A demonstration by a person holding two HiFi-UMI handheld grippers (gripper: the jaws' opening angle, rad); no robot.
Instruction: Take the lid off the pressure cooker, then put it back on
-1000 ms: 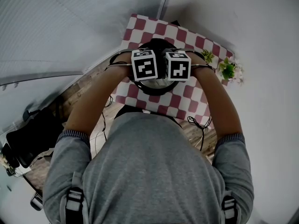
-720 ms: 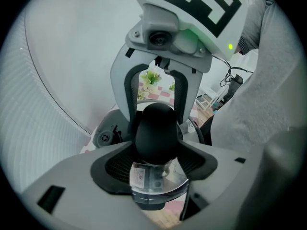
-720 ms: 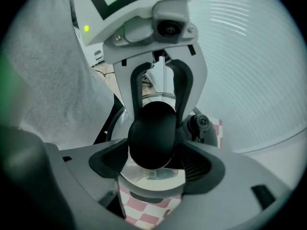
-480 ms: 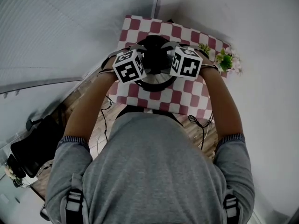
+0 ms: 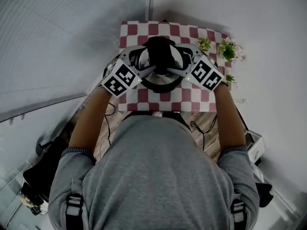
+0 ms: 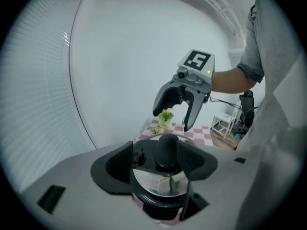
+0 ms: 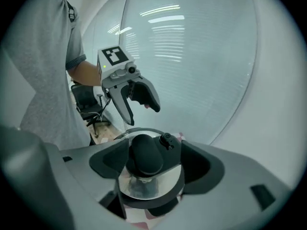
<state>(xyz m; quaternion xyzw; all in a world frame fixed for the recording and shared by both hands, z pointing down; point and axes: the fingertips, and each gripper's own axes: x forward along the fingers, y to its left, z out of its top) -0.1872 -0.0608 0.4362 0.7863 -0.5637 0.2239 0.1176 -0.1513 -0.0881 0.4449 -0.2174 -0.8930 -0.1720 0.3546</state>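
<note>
Cooker (image 5: pixel 160 84) on checkered cloth (image 5: pixel 163 98), white walls (image 5: pixel 271 42)

The pressure cooker (image 5: pixel 160 56) stands on the table (image 5: pixel 144 98); plants (image 5: pixel 228 50) line the table's far right edge.

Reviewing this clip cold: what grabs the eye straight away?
The closed pressure cooker sits mid-table on a red-checked cloth. The left gripper and right gripper hang open and empty above its black knob, one each side; the right's jaws have just been opening. Small plants stand at the cloth's far right corner.
</note>
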